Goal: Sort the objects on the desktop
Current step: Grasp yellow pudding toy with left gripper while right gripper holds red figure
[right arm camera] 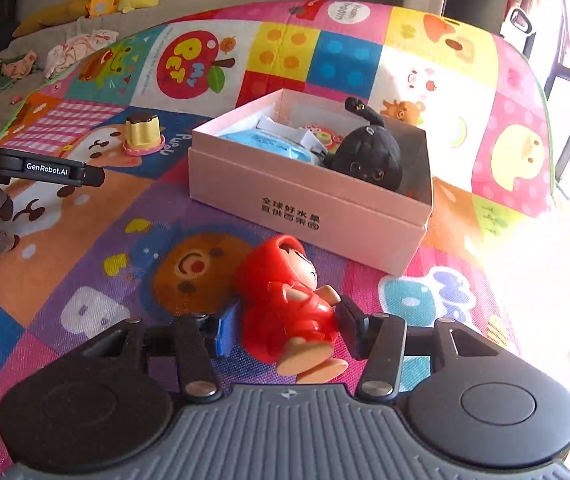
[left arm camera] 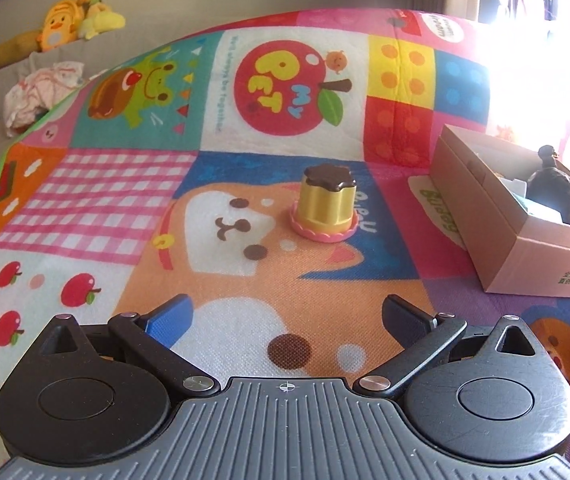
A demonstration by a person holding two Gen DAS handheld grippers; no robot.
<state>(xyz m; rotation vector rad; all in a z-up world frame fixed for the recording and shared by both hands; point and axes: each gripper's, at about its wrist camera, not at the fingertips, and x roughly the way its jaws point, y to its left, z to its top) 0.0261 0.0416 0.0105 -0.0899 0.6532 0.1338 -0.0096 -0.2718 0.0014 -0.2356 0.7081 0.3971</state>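
Nearest in the right wrist view, the right gripper (right arm camera: 281, 328) is pinching the red doll (right arm camera: 285, 300) across its body, one finger on each flank, with the doll lying on its back, feet toward the camera and hood pointing far. Whether the doll is resting on the mat (right arm camera: 85, 240) or riding just above it cannot be told. The grip is sitting low on the torso, presumably so the hooded head leads into the box (right arm camera: 305, 208), which is standing just beyond the doll, open-topped, its printed wall facing near. Inside, a black plush (right arm camera: 365, 156) is leaning in the right part and a blue packet (right arm camera: 269, 144) is lying to the left, so sorted items appear to be collecting there. In the left wrist view, the left gripper (left arm camera: 285, 316) is hovering over the mat with fingers spread wide and nothing between them. It is facing the pudding toy (left arm camera: 325, 204), which is standing upright farther off, apart from the box to its right, and likely the next pick. Plush toys (left arm camera: 73, 20) are sitting on the sofa, farthest left.
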